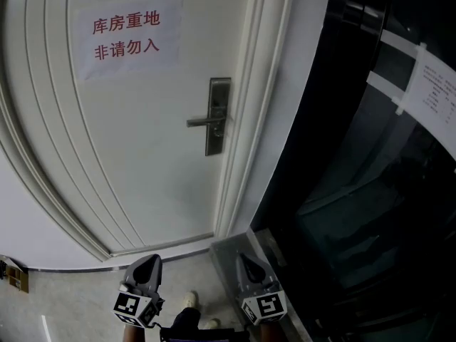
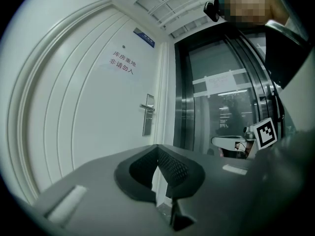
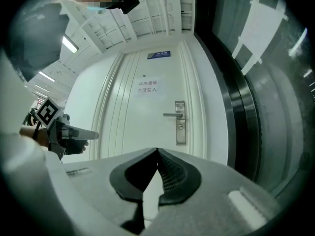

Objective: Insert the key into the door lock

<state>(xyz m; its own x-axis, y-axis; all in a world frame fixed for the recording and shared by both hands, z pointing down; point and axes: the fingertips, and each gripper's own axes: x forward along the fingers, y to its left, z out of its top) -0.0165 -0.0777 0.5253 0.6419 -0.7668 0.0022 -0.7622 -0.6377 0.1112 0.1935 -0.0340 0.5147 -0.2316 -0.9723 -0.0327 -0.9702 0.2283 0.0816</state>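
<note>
**Two clenched jaws, no key showing, lock well ahead**

Both the left gripper (image 1: 148, 261) and the right gripper (image 1: 244, 259) pointed level at the white panelled door (image 1: 142, 162). Each had its jaws pressed tip to tip, and I could find no key between them or in any view. The upright brushed-metal lock plate (image 1: 218, 116) stood well apart from both, higher than the tips. In the left gripper view it lay a little left of the jaws' line, and in the right gripper view a little right. I could not tell which gripper was nearer. Its grey lever handle (image 1: 202, 122) ran sideways, away from the jamb. What I took for the keyhole (image 3: 180, 127) sat just under it.
</note>
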